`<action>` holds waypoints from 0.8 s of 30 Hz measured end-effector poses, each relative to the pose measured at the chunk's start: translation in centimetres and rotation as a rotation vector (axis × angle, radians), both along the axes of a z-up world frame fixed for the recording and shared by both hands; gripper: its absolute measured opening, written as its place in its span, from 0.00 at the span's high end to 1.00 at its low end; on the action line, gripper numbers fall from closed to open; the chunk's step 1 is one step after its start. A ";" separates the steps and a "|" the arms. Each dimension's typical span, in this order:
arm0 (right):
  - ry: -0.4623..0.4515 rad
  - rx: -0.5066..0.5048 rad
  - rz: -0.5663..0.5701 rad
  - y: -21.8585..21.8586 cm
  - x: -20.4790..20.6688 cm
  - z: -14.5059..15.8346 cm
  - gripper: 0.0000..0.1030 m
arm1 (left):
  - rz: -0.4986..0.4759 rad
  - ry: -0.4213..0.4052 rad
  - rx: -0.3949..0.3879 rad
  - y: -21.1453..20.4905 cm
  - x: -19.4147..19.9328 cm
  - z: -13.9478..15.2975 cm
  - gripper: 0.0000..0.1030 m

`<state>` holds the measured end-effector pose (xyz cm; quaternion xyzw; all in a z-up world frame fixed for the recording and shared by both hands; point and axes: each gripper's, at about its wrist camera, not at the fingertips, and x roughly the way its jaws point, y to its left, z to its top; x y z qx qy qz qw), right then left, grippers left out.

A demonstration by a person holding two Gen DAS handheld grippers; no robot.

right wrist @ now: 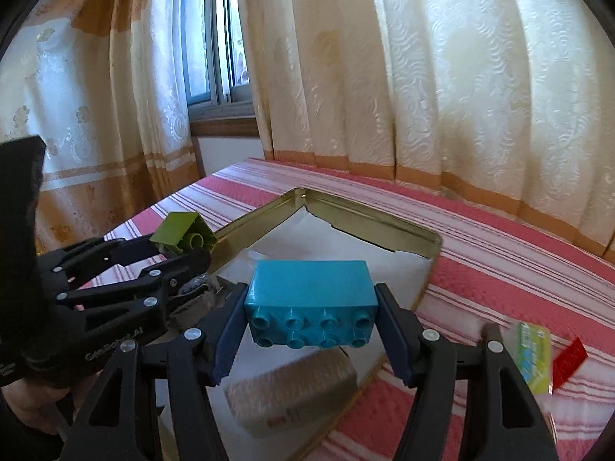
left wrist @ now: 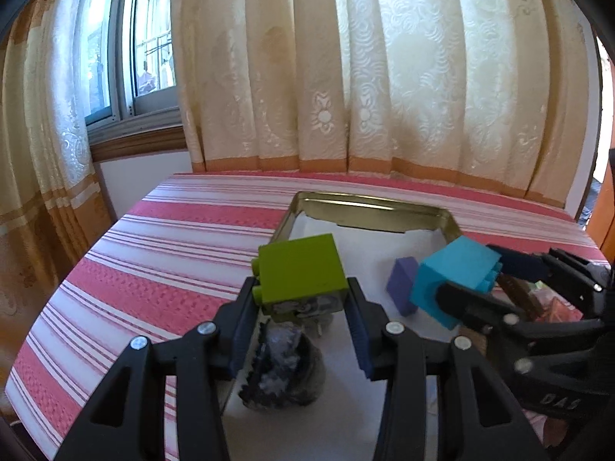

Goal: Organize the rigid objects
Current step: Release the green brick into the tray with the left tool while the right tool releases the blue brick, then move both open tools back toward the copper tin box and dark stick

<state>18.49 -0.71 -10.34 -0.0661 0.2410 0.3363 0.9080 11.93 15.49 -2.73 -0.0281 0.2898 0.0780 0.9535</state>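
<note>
My left gripper (left wrist: 301,299) is shut on a green toy brick (left wrist: 300,269) and holds it above the near left part of a gold metal tray (left wrist: 369,207) lined with white paper. My right gripper (right wrist: 311,319) is shut on a turquoise studded brick (right wrist: 309,292), also held above the tray (right wrist: 369,219). In the left wrist view the right gripper (left wrist: 472,280) and turquoise brick (left wrist: 449,272) are at right. In the right wrist view the left gripper (right wrist: 180,247) and green brick (right wrist: 180,230) are at left. A purple block (left wrist: 401,284) lies in the tray.
A dark crumpled lump (left wrist: 284,368) sits in the tray below my left gripper. A beige eraser-like block (right wrist: 292,388) lies in the tray's near corner. A green packet (right wrist: 532,349) and a red wrapper (right wrist: 569,361) lie on the red striped cloth (left wrist: 153,269). Curtains hang behind.
</note>
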 end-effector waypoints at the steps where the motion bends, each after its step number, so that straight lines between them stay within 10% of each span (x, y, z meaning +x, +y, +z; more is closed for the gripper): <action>1: 0.004 -0.008 0.005 0.4 0.3 -0.2 0.36 | 0.000 0.007 0.005 0.1 0.3 -0.1 0.57; 5: 0.013 -0.034 -0.001 1.7 1.7 -0.9 0.36 | 0.010 0.041 0.035 0.2 1.3 -0.5 0.57; 13: 0.034 0.021 -0.035 -1.3 1.5 -0.5 0.24 | 0.040 0.010 0.004 0.1 0.1 -0.1 0.06; 24: 0.033 0.052 -0.083 -10.1 -1.1 -0.1 0.20 | 0.024 -0.039 0.015 -3.5 -2.5 0.5 0.01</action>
